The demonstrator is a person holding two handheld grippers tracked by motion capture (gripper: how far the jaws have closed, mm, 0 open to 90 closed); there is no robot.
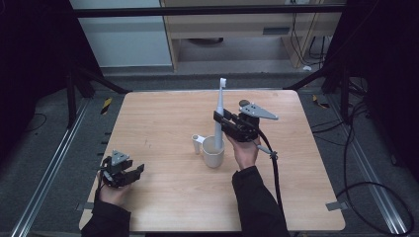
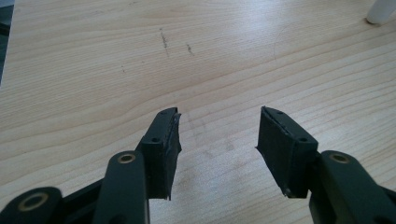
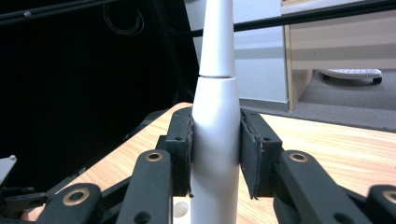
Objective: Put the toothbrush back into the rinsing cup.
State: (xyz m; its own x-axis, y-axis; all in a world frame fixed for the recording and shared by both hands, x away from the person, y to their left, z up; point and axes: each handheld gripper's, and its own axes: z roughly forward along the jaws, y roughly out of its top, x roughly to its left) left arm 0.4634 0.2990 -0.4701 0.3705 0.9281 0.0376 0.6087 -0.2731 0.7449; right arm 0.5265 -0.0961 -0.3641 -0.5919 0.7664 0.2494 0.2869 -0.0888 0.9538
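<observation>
A white electric toothbrush (image 1: 219,111) stands upright with its lower end inside a white mug (image 1: 213,153) near the middle of the wooden table (image 1: 163,118). My right gripper (image 1: 220,120) is shut on the toothbrush's handle just above the mug. In the right gripper view both black pads press the white handle (image 3: 215,135) from either side. My left gripper (image 1: 133,174) rests open near the table's front left corner, and its pads (image 2: 163,149) hold nothing over bare wood.
A small white cap-like piece (image 1: 197,143) lies on the table beside the mug's left side; its edge shows at the top right of the left gripper view (image 2: 380,11). A cable (image 1: 274,173) trails from the right gripper toward the front. Dark frame posts flank the table.
</observation>
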